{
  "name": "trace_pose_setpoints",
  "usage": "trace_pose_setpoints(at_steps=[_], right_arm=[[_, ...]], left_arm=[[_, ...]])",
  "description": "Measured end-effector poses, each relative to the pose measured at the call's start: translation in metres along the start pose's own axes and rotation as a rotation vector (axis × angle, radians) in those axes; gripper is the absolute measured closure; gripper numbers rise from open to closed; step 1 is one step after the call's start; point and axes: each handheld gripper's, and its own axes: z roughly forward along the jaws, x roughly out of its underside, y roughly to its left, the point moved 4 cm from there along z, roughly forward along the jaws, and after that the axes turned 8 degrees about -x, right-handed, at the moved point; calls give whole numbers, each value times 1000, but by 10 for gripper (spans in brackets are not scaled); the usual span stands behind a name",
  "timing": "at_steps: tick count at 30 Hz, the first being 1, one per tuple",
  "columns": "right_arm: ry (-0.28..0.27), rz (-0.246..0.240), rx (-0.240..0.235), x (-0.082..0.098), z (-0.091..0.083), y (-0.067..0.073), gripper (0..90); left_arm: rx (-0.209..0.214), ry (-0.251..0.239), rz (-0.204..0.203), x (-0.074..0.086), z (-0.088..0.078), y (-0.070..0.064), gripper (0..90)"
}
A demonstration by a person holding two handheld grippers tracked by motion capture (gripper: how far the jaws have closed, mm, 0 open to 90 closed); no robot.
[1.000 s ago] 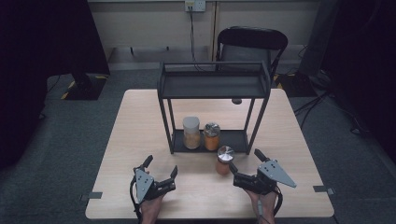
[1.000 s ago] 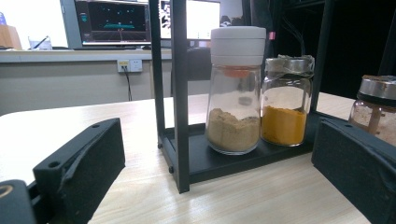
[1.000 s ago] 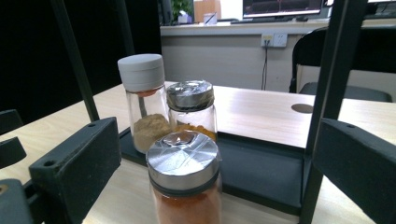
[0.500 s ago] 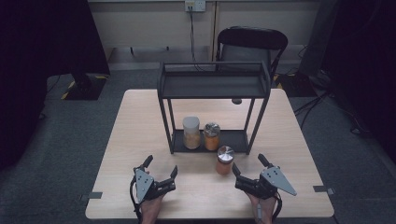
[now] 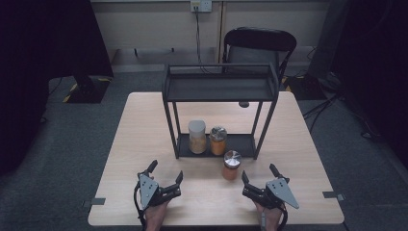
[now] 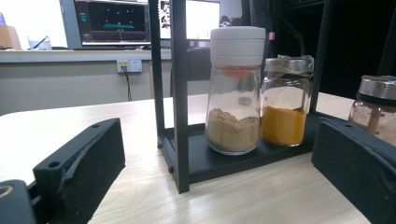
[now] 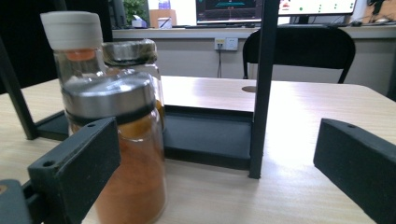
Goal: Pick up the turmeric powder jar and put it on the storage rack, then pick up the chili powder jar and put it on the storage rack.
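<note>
While I hold both tools wide and empty, I count three jars around the rack point(image 5: 221, 89): two on its bottom shelf, a white-capped jar point(image 5: 197, 136) and a foil-topped jar point(image 5: 218, 140), and one steel-lidded jar point(image 5: 231, 164) on the table point(image 5: 144, 125) just before the rack, nearest my right tool point(image 5: 260, 174); my left tool point(image 5: 166, 171) sits farther off.

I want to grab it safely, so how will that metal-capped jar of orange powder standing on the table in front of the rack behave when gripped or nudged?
The jar looks like clear glass, so probably rigid, slippery and breakable. It stands tall and narrow, so a push near its metal cap may tip it. Being round, it would likely roll if it fell.
</note>
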Motion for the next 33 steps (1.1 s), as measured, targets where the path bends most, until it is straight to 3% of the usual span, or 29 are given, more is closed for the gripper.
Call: trace_pose_setpoints(at_steps=[7, 21, 27, 33], right_arm=[[-7, -19, 7, 2, 0, 3, 0], [-15, 7, 15, 3, 0, 2, 0], [-25, -65, 23, 6, -1, 8, 18], [-36, 25, 12, 4, -5, -1, 0]], left_arm=[[0, 0, 0, 0, 0, 0, 20], [-2, 0, 0, 0, 0, 0, 20], [-3, 0, 0, 0, 0, 0, 20], [-1, 2, -1, 0, 0, 0, 20]])
